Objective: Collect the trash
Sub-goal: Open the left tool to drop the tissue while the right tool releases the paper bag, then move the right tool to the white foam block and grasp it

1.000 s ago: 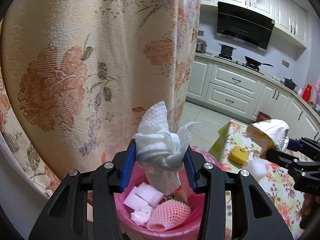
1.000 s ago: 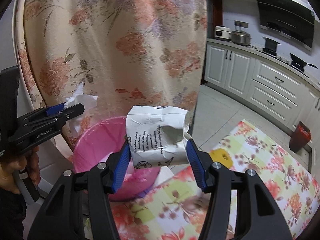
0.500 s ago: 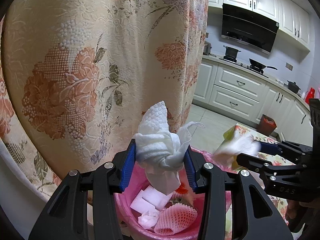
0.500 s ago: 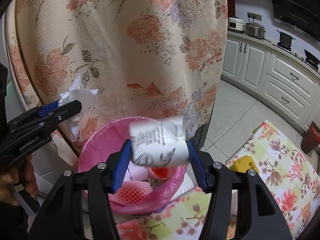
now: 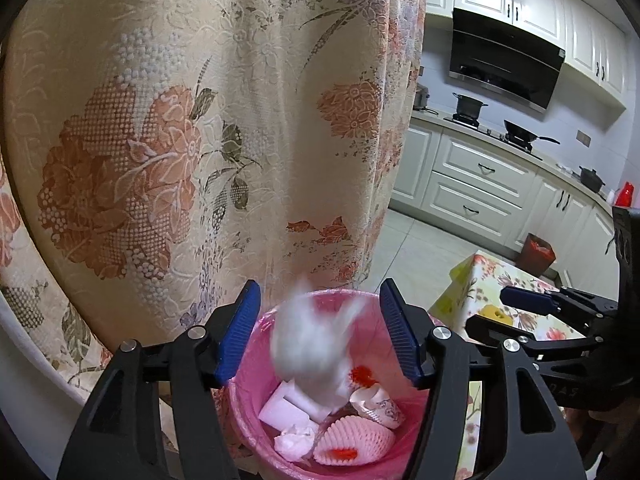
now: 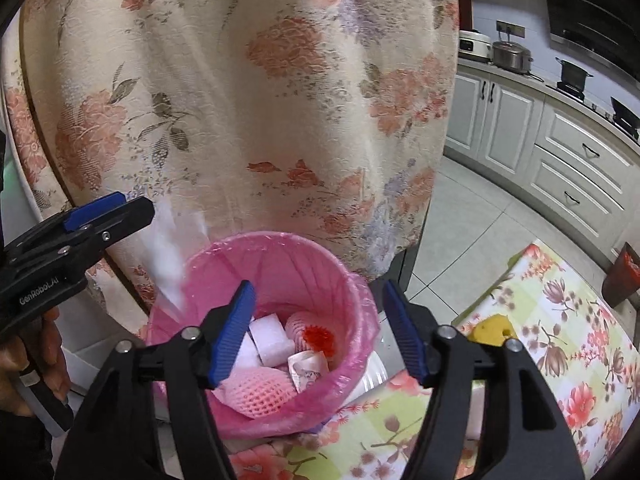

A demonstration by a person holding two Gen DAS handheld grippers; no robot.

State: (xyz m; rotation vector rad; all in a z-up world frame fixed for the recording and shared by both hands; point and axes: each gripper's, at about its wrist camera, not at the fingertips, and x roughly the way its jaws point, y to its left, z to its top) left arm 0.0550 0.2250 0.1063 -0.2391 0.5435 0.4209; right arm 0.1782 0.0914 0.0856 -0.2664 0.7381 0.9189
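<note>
We see a floral curtain (image 5: pixel 168 152) filling the left and centre of both views. Right of it, a kitchen: white cabinets (image 5: pixel 476 184), black range hood (image 5: pixel 504 64), pots on the hob, tiled floor (image 6: pixel 472 232). Table (image 6: pixel 568 320) at the lower right carries a floral cloth, with a yellow sponge (image 6: pixel 493 329) on it.

Pink-lined bin (image 6: pixel 288 256) stands at the table's edge, below both claws. Inside it: white foam blocks (image 6: pixel 271 338), pink foam net (image 6: pixel 256 390), crumpled paper cup (image 6: pixel 308 368), something red.

Left claw (image 5: pixel 320 336) has just been opening and stands wide, with nothing pressed by its pads. The white tissue wad (image 5: pixel 310 344) is a blur between its jaws, over the bin's mouth.

Right claw (image 6: pixel 320 334) has just been opening too and is wide and empty, hanging over the bin.

Readable text: "GenRobot.AI" on the left claw's side in the right view. The print on the cup is illegible.
</note>
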